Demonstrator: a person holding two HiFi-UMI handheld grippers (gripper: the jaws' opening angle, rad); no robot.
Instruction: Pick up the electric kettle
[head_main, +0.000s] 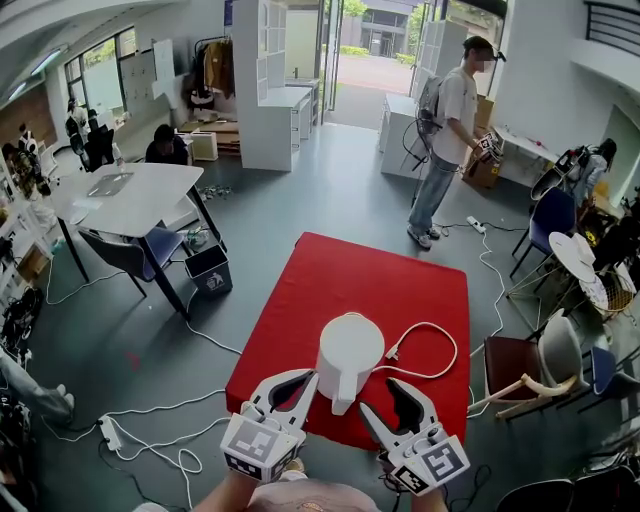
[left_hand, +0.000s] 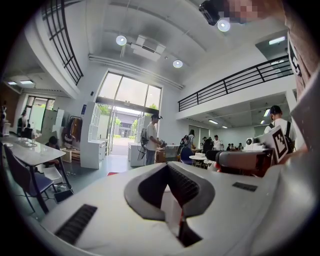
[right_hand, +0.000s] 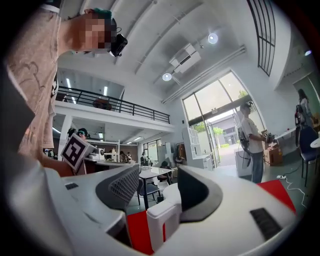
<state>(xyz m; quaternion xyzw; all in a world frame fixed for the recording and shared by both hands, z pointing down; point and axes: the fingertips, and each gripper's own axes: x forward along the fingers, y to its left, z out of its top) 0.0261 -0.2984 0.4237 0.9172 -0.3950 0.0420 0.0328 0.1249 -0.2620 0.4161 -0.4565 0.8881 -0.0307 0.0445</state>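
The white electric kettle stands on the red table, its handle turned toward me and its cord looping off to the right. My right gripper is open just right of the handle. In the right gripper view the kettle handle sits low between the spread jaws, close to the right pad, and neither pad presses on it. My left gripper is beside the kettle's left side. Its tips meet in the left gripper view, shut on nothing.
The table's near edge lies under both grippers. A person stands beyond the table's far end. A white desk with chairs is at the left, more chairs at the right, and cables trail on the floor.
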